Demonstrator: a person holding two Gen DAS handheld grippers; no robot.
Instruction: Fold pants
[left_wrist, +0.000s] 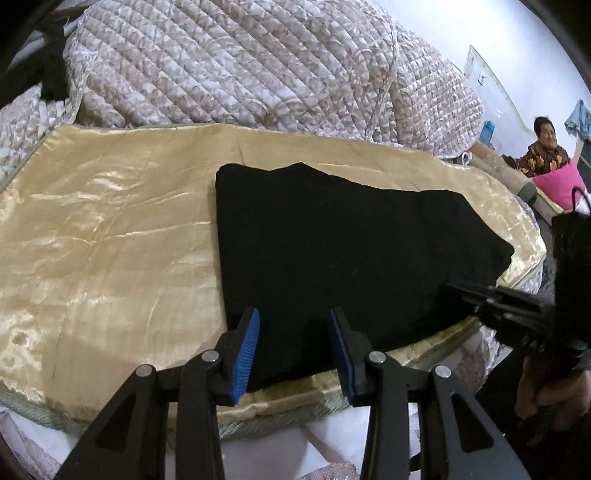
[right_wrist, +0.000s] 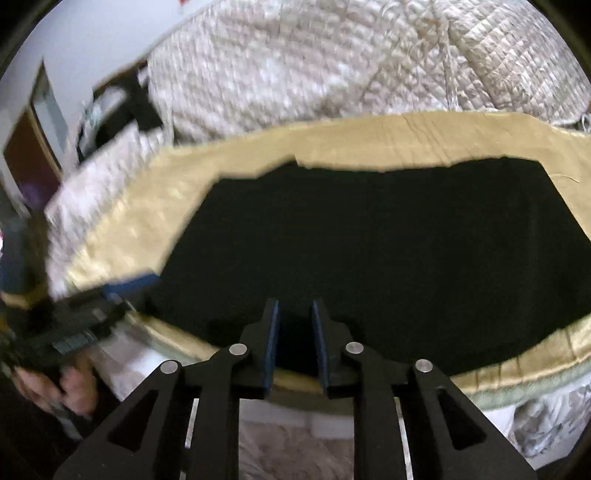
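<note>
The folded black pants (left_wrist: 332, 240) lie on my gold satin cloth (left_wrist: 110, 229). My left tool (left_wrist: 295, 347) and right tool (right_wrist: 295, 343) hover apart, empty. No readable writing shows.

A home bedroom: quilted bedding (left_wrist: 236, 62) heaped behind a golden satin bedspread (left_wrist: 110, 229).

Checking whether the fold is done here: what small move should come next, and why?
Probably draw both grippers back off the pants. The pants lie as a flat folded block on the gold cloth; the left gripper and right gripper both stand open with nothing pinched. One more fold could follow, but that is unclear.
</note>
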